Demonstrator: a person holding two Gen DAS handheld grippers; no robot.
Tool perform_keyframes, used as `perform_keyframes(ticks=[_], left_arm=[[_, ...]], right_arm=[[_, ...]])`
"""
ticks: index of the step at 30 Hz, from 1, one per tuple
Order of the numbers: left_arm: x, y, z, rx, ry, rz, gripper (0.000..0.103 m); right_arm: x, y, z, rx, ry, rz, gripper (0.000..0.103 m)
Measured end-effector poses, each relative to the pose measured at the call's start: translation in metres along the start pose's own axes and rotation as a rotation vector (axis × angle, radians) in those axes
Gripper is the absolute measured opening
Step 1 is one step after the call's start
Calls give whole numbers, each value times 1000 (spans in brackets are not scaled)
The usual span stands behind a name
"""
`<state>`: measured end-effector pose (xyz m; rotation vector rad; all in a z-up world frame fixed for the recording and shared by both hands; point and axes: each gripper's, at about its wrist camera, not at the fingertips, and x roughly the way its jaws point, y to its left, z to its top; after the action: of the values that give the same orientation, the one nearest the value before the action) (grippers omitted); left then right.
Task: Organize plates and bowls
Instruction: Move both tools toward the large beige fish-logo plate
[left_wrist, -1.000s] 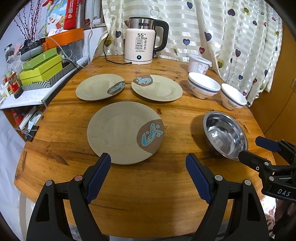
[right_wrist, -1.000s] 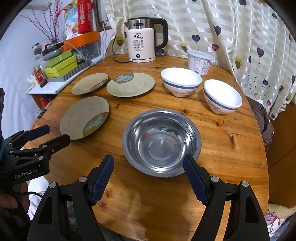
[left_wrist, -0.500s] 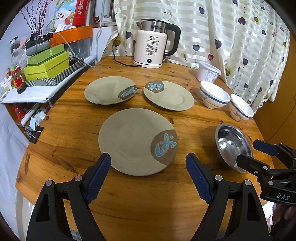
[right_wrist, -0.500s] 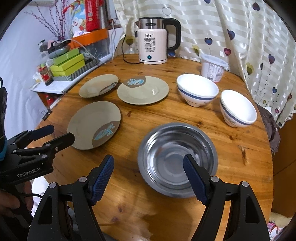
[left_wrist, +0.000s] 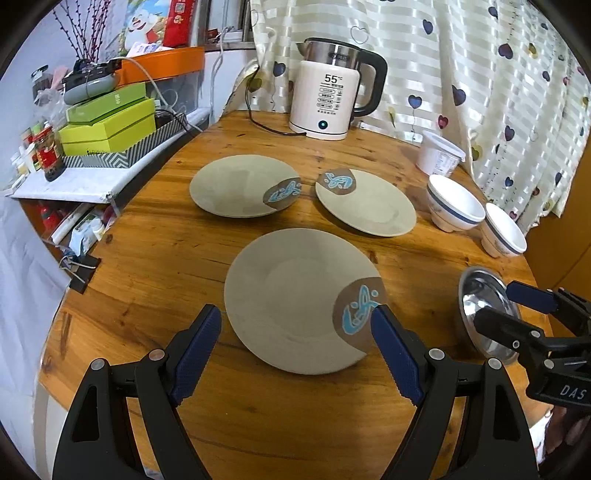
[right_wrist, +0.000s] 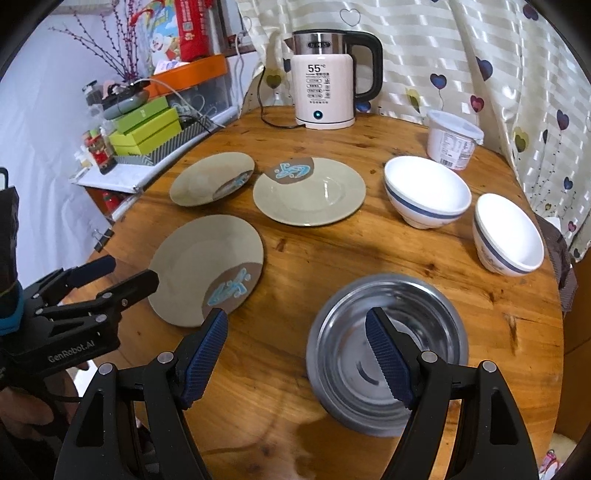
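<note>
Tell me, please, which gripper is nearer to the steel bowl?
Right. The right gripper is open at the steel bowl, one finger over its inside. The left gripper is open at the nearest plate, beside the bowl.

The right tool (left_wrist: 517, 308) hides perhaps half the steel bowl (left_wrist: 476, 295)

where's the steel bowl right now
The steel bowl sits on the wooden table near its front edge, right of the nearest plate, with one finger of the open right hand-held gripper over it.
</note>
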<state>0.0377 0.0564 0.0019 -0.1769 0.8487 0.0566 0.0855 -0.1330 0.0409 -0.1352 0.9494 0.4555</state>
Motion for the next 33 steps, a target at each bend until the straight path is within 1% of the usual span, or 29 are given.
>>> perform_keyframes(ticks=[6, 12, 21, 28, 30, 33], left_arm=[[1, 8, 5, -16, -4, -12, 83], [3, 12, 11, -22, -11, 19, 83], [10, 25, 22, -51, -18, 10, 83], [16, 38, 33, -75, -26, 31, 83], [18, 43, 37, -81, -29, 27, 83], [22, 52, 45, -94, -41, 32, 83]], right_arm=[[7, 7, 13, -18, 6, 33, 78], [16, 13, 26, -22, 18, 69, 78], [30, 13, 46, -9, 47, 98, 78], [42, 16, 69, -12, 49, 153, 78], [46, 17, 78, -14, 57, 169, 78], [54, 21, 90, -38, 64, 172, 78]])
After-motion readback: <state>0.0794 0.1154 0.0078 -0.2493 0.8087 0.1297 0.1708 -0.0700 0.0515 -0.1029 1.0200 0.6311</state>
